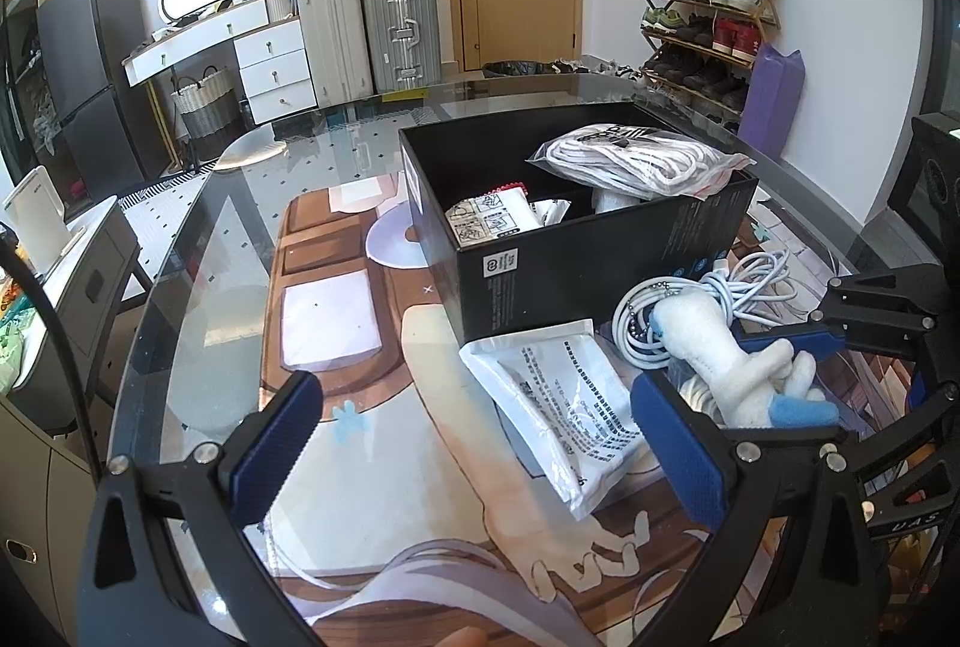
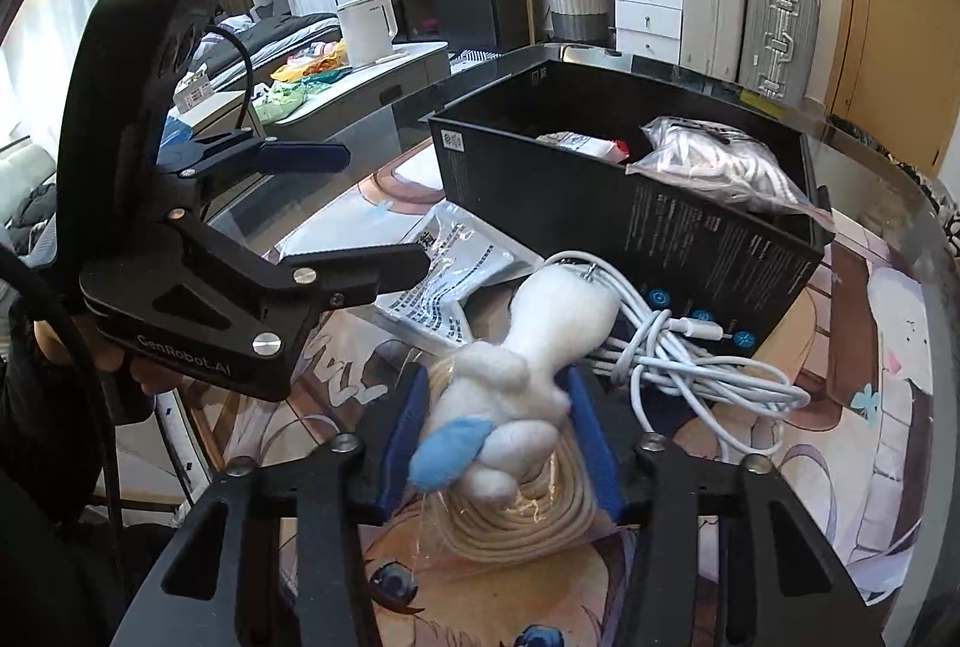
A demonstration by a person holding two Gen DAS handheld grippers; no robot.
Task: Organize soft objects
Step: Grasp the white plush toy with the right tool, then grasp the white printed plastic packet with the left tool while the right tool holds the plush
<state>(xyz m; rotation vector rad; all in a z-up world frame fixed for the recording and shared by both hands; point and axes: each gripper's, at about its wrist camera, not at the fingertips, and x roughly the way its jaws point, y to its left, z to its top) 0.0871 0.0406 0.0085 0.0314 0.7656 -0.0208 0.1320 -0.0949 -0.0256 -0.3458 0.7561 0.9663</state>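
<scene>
A white plush toy with a blue tip (image 2: 510,389) lies between the pads of my right gripper (image 2: 498,395), which is shut on it just above a bagged cream cord coil (image 2: 528,521). The toy also shows in the left wrist view (image 1: 738,365). My left gripper (image 1: 480,437) is open and empty above a flat white printed packet (image 1: 564,407). A black box (image 1: 576,251) behind them holds a bag of white cord (image 1: 642,161) and small packets (image 1: 492,221).
A white cable bundle (image 2: 678,353) lies beside the box. Everything sits on a glass table (image 1: 198,251) with a printed mat. Suitcases (image 1: 366,29), drawers and a shoe rack (image 1: 702,11) stand along the far wall.
</scene>
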